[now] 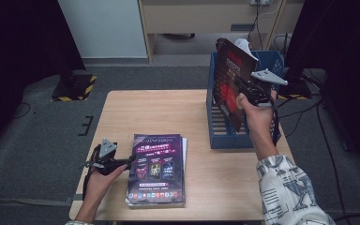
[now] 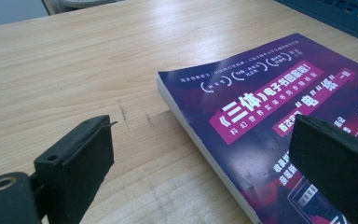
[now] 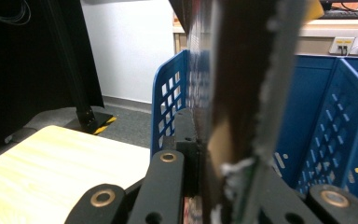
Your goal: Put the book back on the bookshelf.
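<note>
Dark magazine (image 1: 229, 84) clamped upright between right jaws.

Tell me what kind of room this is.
Probably an office or lab recording corner: a pale wooden table on grey carpet, a blue plastic file rack, and black curtains at the sides.

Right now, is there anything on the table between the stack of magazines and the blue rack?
No. In the high view, only bare wood of the table lies between the stack of magazines and the blue rack.
</note>
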Motion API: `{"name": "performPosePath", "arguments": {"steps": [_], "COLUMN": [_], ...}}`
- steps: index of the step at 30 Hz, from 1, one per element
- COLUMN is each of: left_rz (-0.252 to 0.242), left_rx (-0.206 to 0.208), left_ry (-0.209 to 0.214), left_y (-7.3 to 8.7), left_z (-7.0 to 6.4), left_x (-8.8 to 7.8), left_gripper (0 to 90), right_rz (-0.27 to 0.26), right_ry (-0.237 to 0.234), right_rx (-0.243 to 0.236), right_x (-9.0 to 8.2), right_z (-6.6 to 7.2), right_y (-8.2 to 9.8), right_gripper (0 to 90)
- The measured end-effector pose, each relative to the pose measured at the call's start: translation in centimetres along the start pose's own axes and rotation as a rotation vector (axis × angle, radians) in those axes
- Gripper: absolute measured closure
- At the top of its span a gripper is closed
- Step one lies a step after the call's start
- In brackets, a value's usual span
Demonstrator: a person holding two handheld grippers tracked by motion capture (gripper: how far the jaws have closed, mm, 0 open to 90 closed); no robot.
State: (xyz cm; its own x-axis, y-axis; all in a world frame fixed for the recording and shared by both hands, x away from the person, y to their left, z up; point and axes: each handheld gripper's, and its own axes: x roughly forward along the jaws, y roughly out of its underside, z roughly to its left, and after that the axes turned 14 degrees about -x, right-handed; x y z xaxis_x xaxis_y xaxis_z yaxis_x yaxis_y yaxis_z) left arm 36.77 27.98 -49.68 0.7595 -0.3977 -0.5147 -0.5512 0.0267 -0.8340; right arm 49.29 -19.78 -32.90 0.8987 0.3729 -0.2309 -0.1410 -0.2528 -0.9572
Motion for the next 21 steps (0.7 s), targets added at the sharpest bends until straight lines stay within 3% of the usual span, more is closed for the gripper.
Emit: {"name": "performPosePath", "arguments": {"steps": [21], "left_rz": [0.004], "left_rx": [0.000], "left_ry": [-0.002], "left_y": [0.0], "left_z": [0.0], "left_x": [0.1], "left_gripper": [6.2], "right_rz": [-0.003], "right_ry": [0.017], "right_rx": [0.007], "right_x": [1.6], "right_z": [0.7], "right_y": [1.8], "right_gripper": [87.0]}}
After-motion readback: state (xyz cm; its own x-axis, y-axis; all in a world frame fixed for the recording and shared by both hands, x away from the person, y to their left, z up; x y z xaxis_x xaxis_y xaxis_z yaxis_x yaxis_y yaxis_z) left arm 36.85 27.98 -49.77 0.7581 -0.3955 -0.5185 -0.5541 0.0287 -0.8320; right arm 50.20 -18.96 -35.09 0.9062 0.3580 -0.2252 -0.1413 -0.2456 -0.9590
